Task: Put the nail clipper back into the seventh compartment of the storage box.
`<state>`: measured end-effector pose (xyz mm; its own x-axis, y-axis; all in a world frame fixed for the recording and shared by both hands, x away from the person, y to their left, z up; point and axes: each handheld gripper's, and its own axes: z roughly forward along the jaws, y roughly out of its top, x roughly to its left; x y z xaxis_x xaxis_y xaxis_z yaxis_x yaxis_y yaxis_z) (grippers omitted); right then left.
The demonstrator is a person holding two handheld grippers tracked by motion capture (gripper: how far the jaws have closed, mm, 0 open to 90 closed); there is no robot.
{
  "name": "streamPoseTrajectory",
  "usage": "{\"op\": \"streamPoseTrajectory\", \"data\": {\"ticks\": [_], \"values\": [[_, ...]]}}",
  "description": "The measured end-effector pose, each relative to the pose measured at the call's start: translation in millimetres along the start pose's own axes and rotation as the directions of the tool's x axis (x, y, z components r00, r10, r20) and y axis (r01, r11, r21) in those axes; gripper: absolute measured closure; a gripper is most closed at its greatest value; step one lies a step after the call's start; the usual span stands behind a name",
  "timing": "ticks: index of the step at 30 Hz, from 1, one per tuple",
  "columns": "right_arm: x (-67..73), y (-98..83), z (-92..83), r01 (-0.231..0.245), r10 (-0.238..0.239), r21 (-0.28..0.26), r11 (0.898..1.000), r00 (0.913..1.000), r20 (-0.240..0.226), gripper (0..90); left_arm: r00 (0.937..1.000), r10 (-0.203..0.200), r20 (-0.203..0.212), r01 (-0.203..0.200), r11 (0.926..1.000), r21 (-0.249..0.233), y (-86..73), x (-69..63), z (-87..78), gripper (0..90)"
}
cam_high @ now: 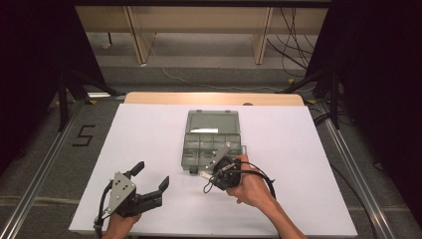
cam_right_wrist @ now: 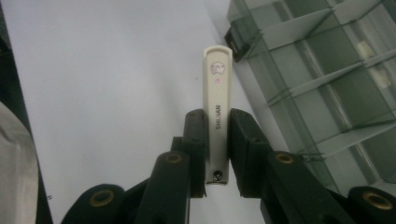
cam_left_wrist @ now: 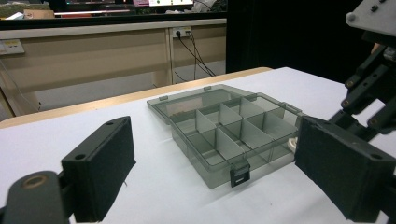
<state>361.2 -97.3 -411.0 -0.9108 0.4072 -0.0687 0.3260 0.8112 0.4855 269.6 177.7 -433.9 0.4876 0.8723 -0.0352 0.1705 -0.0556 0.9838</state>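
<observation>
A smoky clear compartment box (cam_high: pixel 185 149) lies open mid-table, its lid (cam_high: pixel 212 121) folded back flat. My right gripper (cam_high: pixel 211 177) hovers by the box's front right corner, shut on a cream nail clipper (cam_high: pixel 204 175). In the right gripper view the clipper (cam_right_wrist: pixel 217 88) sticks out past the pads (cam_right_wrist: pixel 196 135) of this gripper (cam_right_wrist: pixel 217 128), towards the box's black latch (cam_right_wrist: pixel 236 43). My left gripper (cam_high: pixel 152 174) rests open at the front left with nothing between its fingers. In its own view this gripper (cam_left_wrist: pixel 222 175) frames the box (cam_left_wrist: pixel 205 168).
The white table top (cam_high: pixel 149 134) has a wooden edge (cam_high: pixel 214 97) at the back. Metal rails (cam_high: pixel 40 169) run along both sides on the floor. Small pale pieces (cam_right_wrist: pixel 362 46) lie in one box compartment. My right gripper's linkage (cam_left_wrist: pixel 369 88) stands to the right of the box.
</observation>
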Motion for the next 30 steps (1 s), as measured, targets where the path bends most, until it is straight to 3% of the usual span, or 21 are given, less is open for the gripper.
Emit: {"op": "streamPoseTrajectory", "data": {"ticks": [12, 21, 30], "values": [[-23.3, -2.6, 1.3, -0.06, 0.064, -0.072, 0.996, 0.9961, 0.061, 77.3, 1.0, -0.001, 0.0, 0.001, 1.0, -0.002, 0.0, -0.2, 0.0, 11.7], [-35.5, -2.8, 4.8, -0.103, 0.115, -0.117, 0.988, 0.9879, 0.104, 77.3, 1.0, -0.002, 0.0, 0.002, 1.0, -0.003, 0.3, -0.1, -0.2, 11.6], [-43.8, -3.4, 9.3, -0.119, 0.135, -0.136, 0.983, 0.9847, 0.111, 77.3, 1.0, -0.002, -0.001, 0.002, 1.0, -0.004, 0.3, -0.1, -0.2, 11.6]]}}
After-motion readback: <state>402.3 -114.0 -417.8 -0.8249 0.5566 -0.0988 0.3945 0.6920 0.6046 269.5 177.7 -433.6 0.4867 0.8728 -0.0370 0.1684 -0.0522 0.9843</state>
